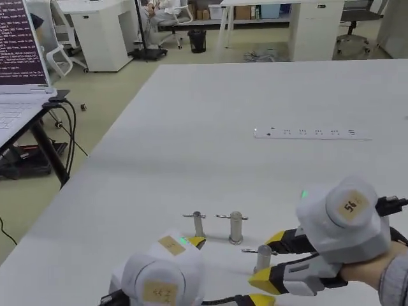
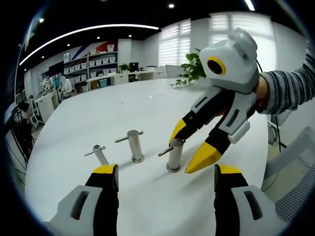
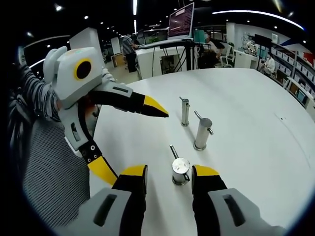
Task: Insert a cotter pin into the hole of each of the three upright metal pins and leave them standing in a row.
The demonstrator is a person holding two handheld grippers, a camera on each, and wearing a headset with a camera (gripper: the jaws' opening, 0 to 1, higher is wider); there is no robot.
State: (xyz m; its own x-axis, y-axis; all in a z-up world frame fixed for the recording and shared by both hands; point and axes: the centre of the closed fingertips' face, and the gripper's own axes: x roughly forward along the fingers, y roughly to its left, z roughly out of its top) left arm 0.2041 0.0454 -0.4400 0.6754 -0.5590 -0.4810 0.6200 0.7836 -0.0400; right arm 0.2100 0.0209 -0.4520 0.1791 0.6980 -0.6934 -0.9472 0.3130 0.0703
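Closest in, at six o'clock of the head view, the left gripper (image 1: 227,270) hangs low over the white table (image 1: 191,127) with its jaws spread wide and nothing between them. Just past it, toward four o'clock, the right gripper (image 1: 259,259) has its jaws apart on either side of the nearest metal pin (image 3: 180,171); in the right gripper view a gap shows on both sides, so they do not look to be touching it. That pin stands upright with a cotter pin (image 3: 173,150) through its top. Farther out, at eleven o'clock from it, stand the middle pin (image 1: 236,227) and the far pin (image 1: 197,224), each upright with a cross wire in place. The near one seems to sit a little off their line. These pins look like solid steel: stiff, heavy for their size, smooth and likely slippery, and prone to tip on a narrow foot. I would grip low on the shaft, below the wire, and square-on. The cotter wires look thin and light and could slide out if knocked. Well beyond, at one o'clock, lies a power strip (image 1: 312,132).
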